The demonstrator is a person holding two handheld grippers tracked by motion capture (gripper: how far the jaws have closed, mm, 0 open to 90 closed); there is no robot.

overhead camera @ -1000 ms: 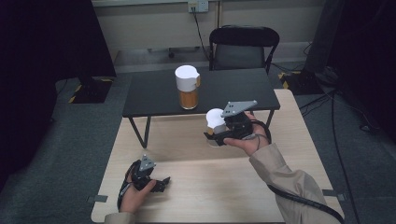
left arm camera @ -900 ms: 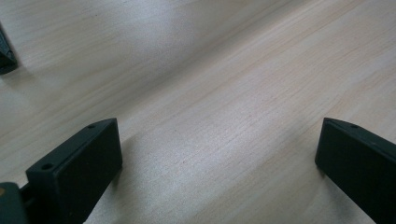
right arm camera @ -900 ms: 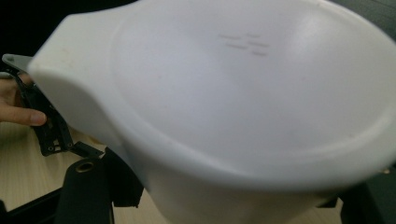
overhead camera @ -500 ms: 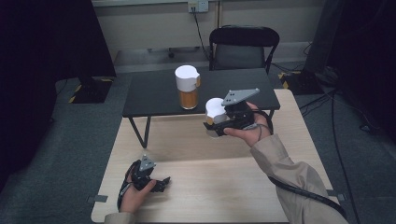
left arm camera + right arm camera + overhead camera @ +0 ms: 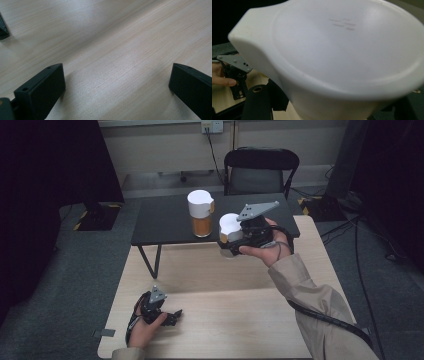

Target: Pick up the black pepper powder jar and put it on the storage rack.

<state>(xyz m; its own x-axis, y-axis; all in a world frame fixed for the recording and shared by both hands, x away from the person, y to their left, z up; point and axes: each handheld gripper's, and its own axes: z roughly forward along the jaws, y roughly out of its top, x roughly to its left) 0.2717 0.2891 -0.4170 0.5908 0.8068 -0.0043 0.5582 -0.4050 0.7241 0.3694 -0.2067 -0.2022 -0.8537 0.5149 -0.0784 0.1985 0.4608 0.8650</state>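
The right gripper (image 5: 227,240) is holding a white-lidded cup (image 5: 229,226) in the air, over the near edge of the black table (image 5: 165,220) and just to the near right of the tall lidded jar (image 5: 201,213) that is standing on that table with an orange-brown filling in its lower part. Judging from this, the cup is already picked up and is being carried; what is left is setting it down or bringing it to the jar, and the pictures are not telling which. The jaws are clamping the cup's body below the lid, closed as far as the cup allows; in the right gripper view the white lid (image 5: 342,50) is sitting tilted right in front of the camera, with the black jaws gripping beneath it. The left gripper (image 5: 172,316) is resting on the light wooden table (image 5: 240,320), well on the near left side of the black table, and is taking no part in the carrying. Its jaws are standing wide apart with nothing between them, just bare wood grain (image 5: 117,75) showing in the gap. The person's right sleeve (image 5: 320,305) is reaching forward from the near right corner.
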